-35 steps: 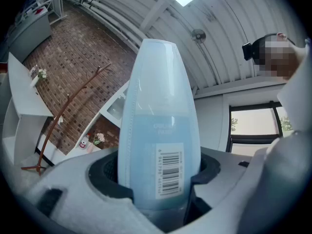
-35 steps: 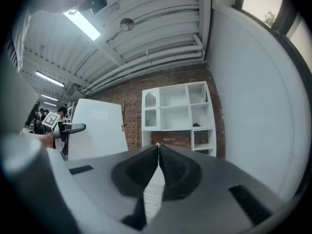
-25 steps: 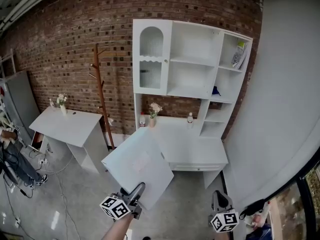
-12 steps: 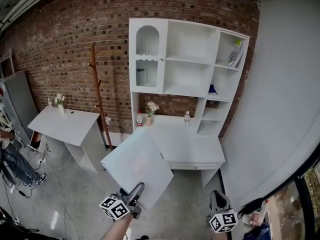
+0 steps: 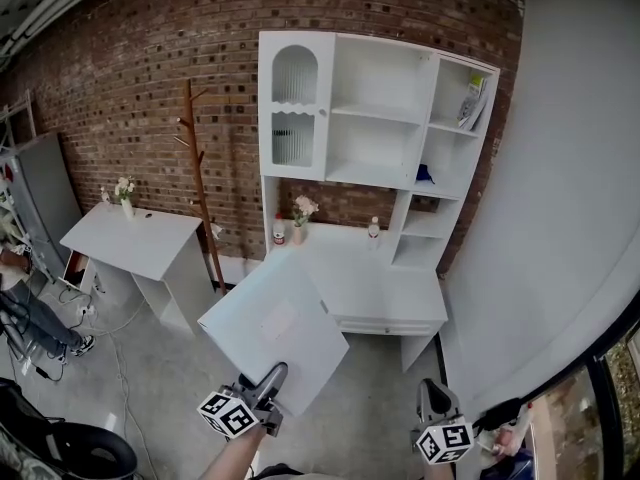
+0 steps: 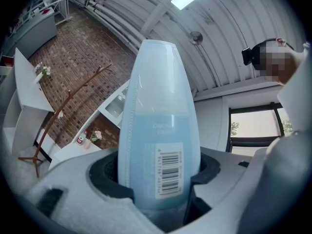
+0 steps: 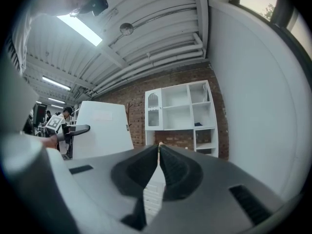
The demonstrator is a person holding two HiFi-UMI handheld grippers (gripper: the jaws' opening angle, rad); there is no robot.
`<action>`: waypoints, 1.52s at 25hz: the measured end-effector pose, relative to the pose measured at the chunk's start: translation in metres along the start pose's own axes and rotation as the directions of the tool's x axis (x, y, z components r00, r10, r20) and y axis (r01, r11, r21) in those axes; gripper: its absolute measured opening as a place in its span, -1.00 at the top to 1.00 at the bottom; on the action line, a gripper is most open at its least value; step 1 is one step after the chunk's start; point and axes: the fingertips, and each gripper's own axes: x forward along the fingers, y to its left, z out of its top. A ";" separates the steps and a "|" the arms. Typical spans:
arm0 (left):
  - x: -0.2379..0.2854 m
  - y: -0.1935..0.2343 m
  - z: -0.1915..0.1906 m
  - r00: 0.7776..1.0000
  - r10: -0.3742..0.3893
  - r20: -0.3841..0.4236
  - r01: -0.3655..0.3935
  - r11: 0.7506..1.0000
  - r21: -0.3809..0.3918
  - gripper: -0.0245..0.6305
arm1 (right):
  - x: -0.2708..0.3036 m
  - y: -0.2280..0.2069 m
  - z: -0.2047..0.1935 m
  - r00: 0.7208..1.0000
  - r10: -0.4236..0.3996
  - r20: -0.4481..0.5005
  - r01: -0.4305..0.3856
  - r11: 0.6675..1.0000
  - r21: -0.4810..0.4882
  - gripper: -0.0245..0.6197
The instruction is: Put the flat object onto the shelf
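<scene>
Nearest the person, the left tool [image 5: 272, 380] pinched the near end of the flat pale rectangular pack [image 5: 275, 330], with its jaws spread fairly wide to take the pack and a barcode label showing between them. Gripping at one end probably left the rest free to go into a compartment ahead of the tool. The right tool [image 5: 430, 396], off to the side and apart from the pack, had its jaws pressed together on nothing, seemingly kept spare and out of the way. The pack was carried in the air above the grey concrete floor [image 5: 380, 423], well apart from the furniture. Its long axis ran out along the left tool's line, forward and somewhat upward. The far end was aimed toward the white worktop [image 5: 400, 293] and the white shelf unit with open compartments [image 5: 385, 113] above it, which stood against the red brick wall [image 5: 150, 58]. One broad face was turned up toward the head view. By that, the placing was not yet begun.
</scene>
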 end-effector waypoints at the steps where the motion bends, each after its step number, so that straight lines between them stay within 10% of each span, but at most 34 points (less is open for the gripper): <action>1: -0.002 -0.001 -0.004 1.000 0.005 0.002 -0.005 1.000 0.000 -0.03 | -0.001 -0.001 -0.001 1.000 0.005 -0.001 -0.005 1.000 0.000 0.82; 19: 0.013 -0.002 -0.025 0.998 0.048 -0.033 -0.048 0.999 -0.003 -0.02 | 0.009 -0.023 -0.028 0.999 0.015 -0.036 -0.014 0.999 0.029 0.82; 38: 0.117 0.090 -0.002 0.999 0.001 -0.037 -0.001 1.000 -0.007 -0.02 | 0.138 -0.046 -0.024 0.998 -0.018 -0.056 0.018 1.000 0.009 0.82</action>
